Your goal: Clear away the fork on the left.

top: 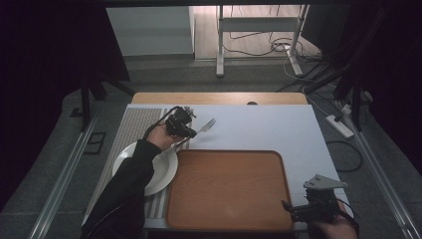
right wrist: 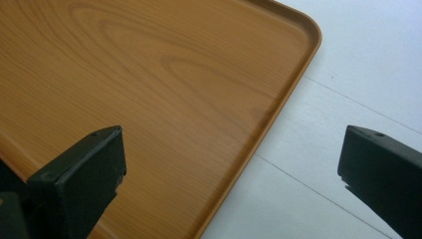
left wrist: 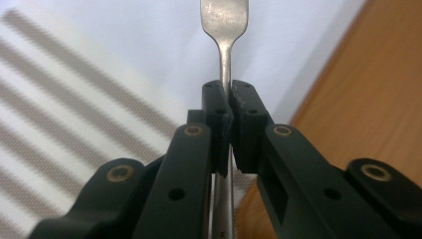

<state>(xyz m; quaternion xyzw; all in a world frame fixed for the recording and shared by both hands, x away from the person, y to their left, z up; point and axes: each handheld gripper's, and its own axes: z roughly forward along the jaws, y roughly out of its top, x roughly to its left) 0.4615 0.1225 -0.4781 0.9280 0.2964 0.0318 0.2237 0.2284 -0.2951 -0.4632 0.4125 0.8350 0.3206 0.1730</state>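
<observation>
Worktop (top: 219,98): wooden, bare only as a strip along the 12 o'clock edge. Covered otherwise by a pale sheet (top: 259,129) spread flat. Fine seam lines visible on that sheet in the right gripper view. Striped placemat (top: 137,122) laid on the 9 o'clock side, running from far edge to near edge. White plate (top: 166,174) seated on the placemat toward 8 o'clock, upright, its 3 o'clock rim just beside the tray. Wooden tray (top: 229,189) set flat at centre toward 6 o'clock, rounded corners, raised rim, near edge close to the worktop's near edge. Tray's 9 o'clock edge overlapping the placemat.
</observation>
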